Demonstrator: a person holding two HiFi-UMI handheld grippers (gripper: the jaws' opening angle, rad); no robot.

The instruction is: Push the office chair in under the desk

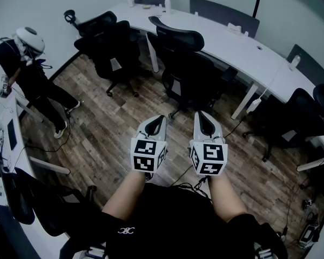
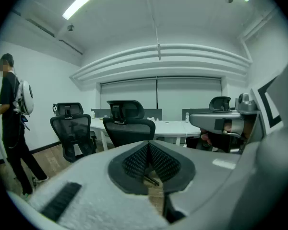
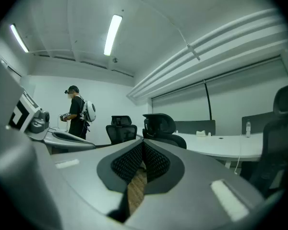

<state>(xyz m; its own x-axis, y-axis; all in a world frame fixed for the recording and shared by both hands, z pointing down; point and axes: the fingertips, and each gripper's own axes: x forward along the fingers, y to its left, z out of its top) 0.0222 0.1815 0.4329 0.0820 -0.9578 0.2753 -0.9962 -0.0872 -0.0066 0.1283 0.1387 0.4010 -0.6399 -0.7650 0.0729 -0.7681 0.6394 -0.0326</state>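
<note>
A black mesh office chair (image 1: 186,63) stands pulled out from the curved white desk (image 1: 243,47), its back toward me. The same chair (image 2: 130,126) sits straight ahead in the left gripper view, and it shows as the nearer chair (image 3: 164,128) in the right gripper view. My left gripper (image 1: 157,120) and right gripper (image 1: 201,115) are side by side over the wood floor, short of the chair and apart from it. Both point at the chair. In their own views the left gripper (image 2: 149,146) and right gripper (image 3: 143,145) are shut, with nothing between the jaws.
A second black chair (image 1: 110,45) stands left of the first. Another chair (image 1: 291,117) stands at the right by the desk, with cables on the floor near it. A person (image 1: 27,63) with a white backpack stands at the far left beside a table (image 1: 13,144).
</note>
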